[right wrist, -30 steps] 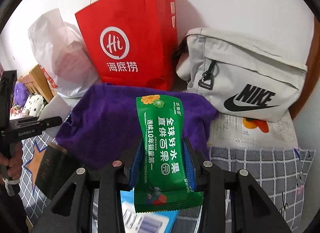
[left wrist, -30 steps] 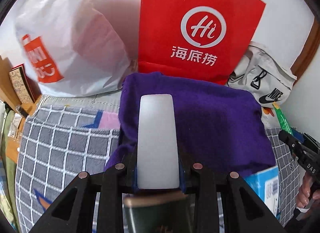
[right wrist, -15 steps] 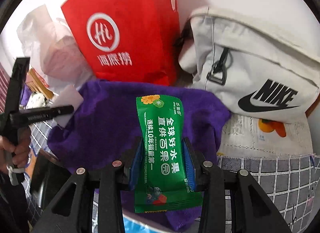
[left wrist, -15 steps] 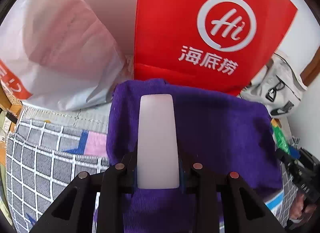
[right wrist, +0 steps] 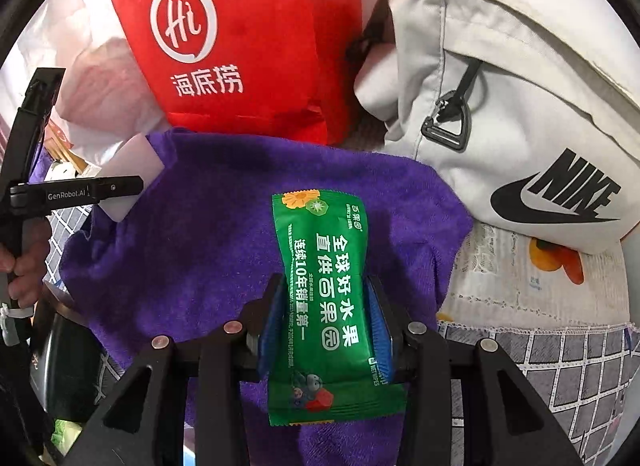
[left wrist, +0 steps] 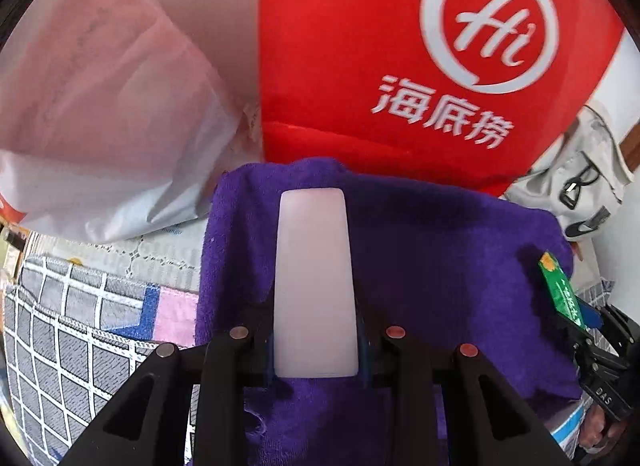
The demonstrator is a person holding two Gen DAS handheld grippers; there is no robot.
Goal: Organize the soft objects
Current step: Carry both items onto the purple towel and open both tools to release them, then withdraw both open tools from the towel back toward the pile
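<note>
Purple towel (left wrist: 440,266) nearer now; left tongs (left wrist: 316,286), right tongs (right wrist: 324,306) lower

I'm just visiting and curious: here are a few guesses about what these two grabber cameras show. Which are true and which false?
1. The right gripper holds a green packet. True.
2. The left gripper is empty. False: it is shut on a whitish translucent pack.
3. A purple towel lies under both grippers. True.
4. The red bag lies flat on the towel. False: it stands upright behind the towel.
5. A white Nike bag sits to the right of the red bag. True.
6. The towel is folded inside the Nike bag. False: it is spread out in front of it.
</note>
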